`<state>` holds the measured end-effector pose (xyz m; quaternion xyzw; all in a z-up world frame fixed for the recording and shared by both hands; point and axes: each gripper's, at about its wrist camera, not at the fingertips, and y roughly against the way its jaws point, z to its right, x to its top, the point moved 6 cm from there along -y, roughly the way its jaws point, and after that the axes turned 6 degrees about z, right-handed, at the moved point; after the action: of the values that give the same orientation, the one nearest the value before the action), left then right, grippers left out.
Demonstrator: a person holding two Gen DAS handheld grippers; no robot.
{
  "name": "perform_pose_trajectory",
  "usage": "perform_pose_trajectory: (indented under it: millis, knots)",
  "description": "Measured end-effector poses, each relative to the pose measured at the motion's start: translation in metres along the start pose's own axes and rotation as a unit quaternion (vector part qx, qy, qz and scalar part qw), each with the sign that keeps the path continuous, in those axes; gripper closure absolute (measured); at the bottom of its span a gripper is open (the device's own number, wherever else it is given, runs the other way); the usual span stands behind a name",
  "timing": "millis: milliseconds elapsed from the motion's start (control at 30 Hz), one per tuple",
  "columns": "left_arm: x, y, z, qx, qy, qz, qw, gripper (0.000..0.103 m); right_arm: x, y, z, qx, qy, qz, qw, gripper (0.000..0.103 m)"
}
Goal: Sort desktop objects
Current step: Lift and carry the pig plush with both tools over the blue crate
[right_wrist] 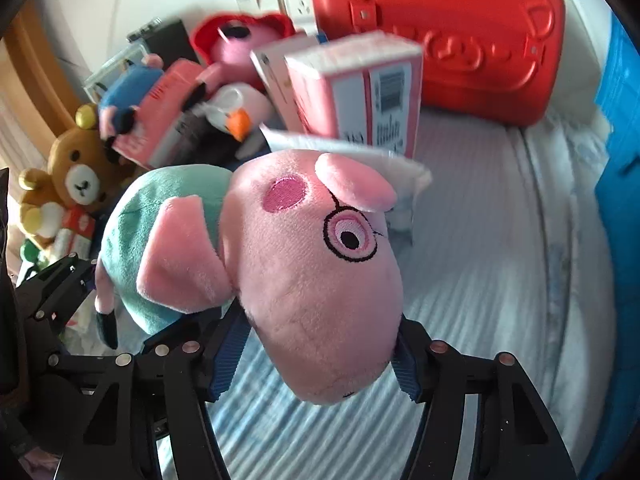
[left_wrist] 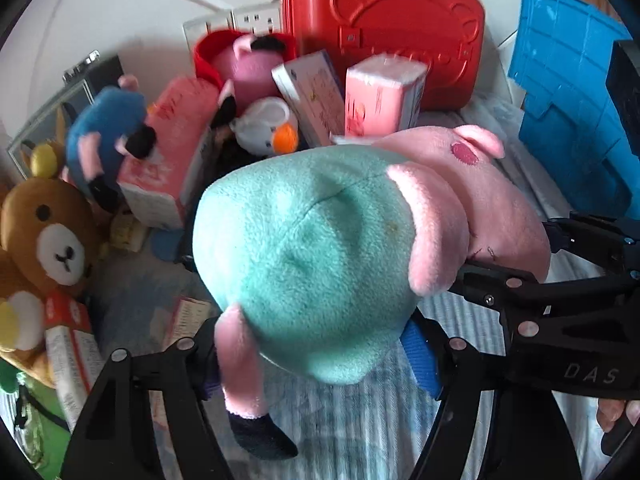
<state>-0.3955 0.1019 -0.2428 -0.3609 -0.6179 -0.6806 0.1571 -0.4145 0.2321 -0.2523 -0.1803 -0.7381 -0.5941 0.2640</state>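
pig plush [right_wrist: 320, 280]: pink head, darker pink cheek patch, mint-green body, black feet. gripper fingers [right_wrist: 228, 356]: black with blue ribbed pads. cloth [right_wrist: 500, 280] underneath: pale blue-white stripes. case [right_wrist: 460, 32] at far edge: bright red. crate [left_wrist: 572, 92] at right edge: blue. bear [left_wrist: 48, 232] at left edge: brown, white muzzle, yellow ears. boxes [right_wrist: 360, 88] mid-pile: pink and white, one with black barcode. penguin-ish plush [left_wrist: 268, 128]: white, orange beak.

Plush toys: five — teal-bodied pig [right_wrist: 304, 264], red-dressed pig [left_wrist: 244, 68], blue-dressed pig [left_wrist: 108, 136], brown bear [left_wrist: 52, 236], penguin [left_wrist: 268, 124]. One red case [left_wrist: 384, 28]. One blue crate [left_wrist: 568, 112]. Boxes blurred, uncounted.
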Motion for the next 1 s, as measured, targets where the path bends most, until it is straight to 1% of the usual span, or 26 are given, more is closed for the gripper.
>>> perform_pose_trajectory:
  millis: [133, 267, 400, 500, 633, 733, 833, 900, 1000]
  knots:
    - [0.013, 0.043, 0.001, 0.003, -0.004, 0.037, 0.9993, 0.031, 0.009, 0.041, -0.013, 0.000, 0.008, 0.034, 0.999, 0.040]
    - [0.026, 0.096, 0.006, 0.005, -0.005, 0.080, 0.9968, 0.031, 0.018, 0.091, -0.031, -0.002, 0.019, 0.073, 0.997, 0.040]
    - [0.037, 0.154, 0.013, 0.004, -0.014, 0.127, 0.9917, 0.031, 0.022, 0.155, -0.044, -0.010, 0.031, 0.117, 0.993, 0.040]
    - [0.046, 0.193, 0.021, -0.002, -0.023, 0.160, 0.9869, 0.031, 0.026, 0.194, -0.057, -0.020, 0.038, 0.144, 0.989, 0.040]
    - [0.053, 0.244, 0.037, -0.017, -0.041, 0.202, 0.9784, 0.031, 0.027, 0.250, -0.069, -0.039, 0.041, 0.183, 0.981, 0.040]
    - [0.064, 0.275, 0.060, -0.040, -0.054, 0.229, 0.9712, 0.030, 0.023, 0.292, -0.064, -0.062, 0.040, 0.208, 0.975, 0.040]
    - [0.078, 0.301, 0.093, -0.063, -0.067, 0.247, 0.9646, 0.029, 0.019, 0.336, -0.053, -0.092, 0.038, 0.229, 0.968, 0.040]
    - [0.091, 0.317, 0.123, -0.078, -0.081, 0.254, 0.9606, 0.029, 0.017, 0.368, -0.037, -0.113, 0.028, 0.241, 0.963, 0.040]
    - [0.111, 0.336, 0.170, -0.101, -0.096, 0.262, 0.9549, 0.029, 0.016, 0.405, -0.011, -0.133, 0.014, 0.255, 0.958, 0.040]
